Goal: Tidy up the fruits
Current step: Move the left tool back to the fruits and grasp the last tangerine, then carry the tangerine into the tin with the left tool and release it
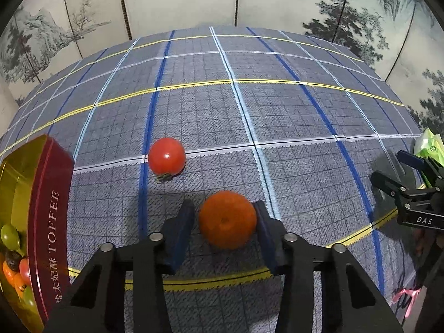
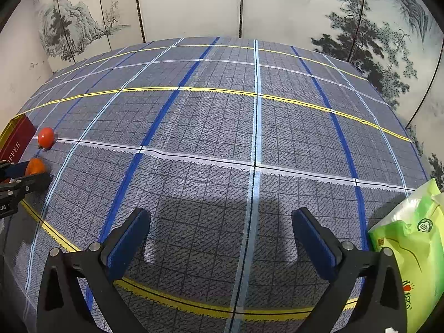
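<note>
Left tool (image 1: pixel 226 222) spread around an orange (image 1: pixel 227 219) on the checked worktop (image 1: pixel 277 116), right pad touching, left pad just clear; likely to roll toward the tomato (image 1: pixel 166 156) under uneven squeeze, missing the tin (image 1: pixel 48 216); right tool (image 2: pixel 220 238) spread, empty.

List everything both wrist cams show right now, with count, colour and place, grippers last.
orange: 1, orange, on the cloth between the left gripper's fingers
tomato: 1, red, on the cloth beyond the orange
toffee tin: 1, dark red outside, gold inside, far left, holding small mixed fruits
tablecloth: 1, grey-blue plaid, covering the table
green packet: 1, bright green, right edge of the table
folding screen: 1, pale ink landscape, behind the table
left gripper: black, blue pads, around the orange, gap visible on one side
right gripper: black, blue pads, wide open, empty
</note>
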Demonstrator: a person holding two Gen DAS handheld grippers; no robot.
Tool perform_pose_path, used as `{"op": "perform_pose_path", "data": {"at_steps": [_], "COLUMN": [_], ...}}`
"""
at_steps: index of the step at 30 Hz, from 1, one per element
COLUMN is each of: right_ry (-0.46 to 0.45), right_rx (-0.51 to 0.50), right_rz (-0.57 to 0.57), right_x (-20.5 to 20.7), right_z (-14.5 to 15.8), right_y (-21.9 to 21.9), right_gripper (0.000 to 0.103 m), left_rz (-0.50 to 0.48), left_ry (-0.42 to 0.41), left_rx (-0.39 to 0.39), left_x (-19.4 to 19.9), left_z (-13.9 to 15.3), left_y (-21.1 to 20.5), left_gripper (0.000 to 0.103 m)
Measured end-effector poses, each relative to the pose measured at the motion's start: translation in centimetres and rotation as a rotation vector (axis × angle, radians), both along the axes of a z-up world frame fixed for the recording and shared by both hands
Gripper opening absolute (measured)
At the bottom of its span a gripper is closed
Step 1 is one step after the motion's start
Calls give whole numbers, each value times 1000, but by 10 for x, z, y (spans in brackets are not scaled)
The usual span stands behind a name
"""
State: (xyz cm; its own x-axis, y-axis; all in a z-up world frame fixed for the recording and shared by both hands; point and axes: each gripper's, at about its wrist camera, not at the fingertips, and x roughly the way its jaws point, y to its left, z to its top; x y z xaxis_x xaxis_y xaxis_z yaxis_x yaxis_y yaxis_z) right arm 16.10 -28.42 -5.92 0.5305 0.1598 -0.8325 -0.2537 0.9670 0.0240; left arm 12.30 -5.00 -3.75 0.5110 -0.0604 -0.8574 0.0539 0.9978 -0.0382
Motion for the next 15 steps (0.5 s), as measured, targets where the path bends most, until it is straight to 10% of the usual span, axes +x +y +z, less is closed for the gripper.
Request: {"op": "perform_pose_path", "data": {"at_steps": [15], "right_ry": [0], "right_rx": [0], "right_rz": [0], "right_x": [0], "right_z": [0], "right_y": [0], "right_gripper": [103], "left_rz": [-8], "left_ry": [-20], "left_rx": [12], "left_x": [-11], "left_z": [4], "left_y": [1], "left_gripper": [37]}}
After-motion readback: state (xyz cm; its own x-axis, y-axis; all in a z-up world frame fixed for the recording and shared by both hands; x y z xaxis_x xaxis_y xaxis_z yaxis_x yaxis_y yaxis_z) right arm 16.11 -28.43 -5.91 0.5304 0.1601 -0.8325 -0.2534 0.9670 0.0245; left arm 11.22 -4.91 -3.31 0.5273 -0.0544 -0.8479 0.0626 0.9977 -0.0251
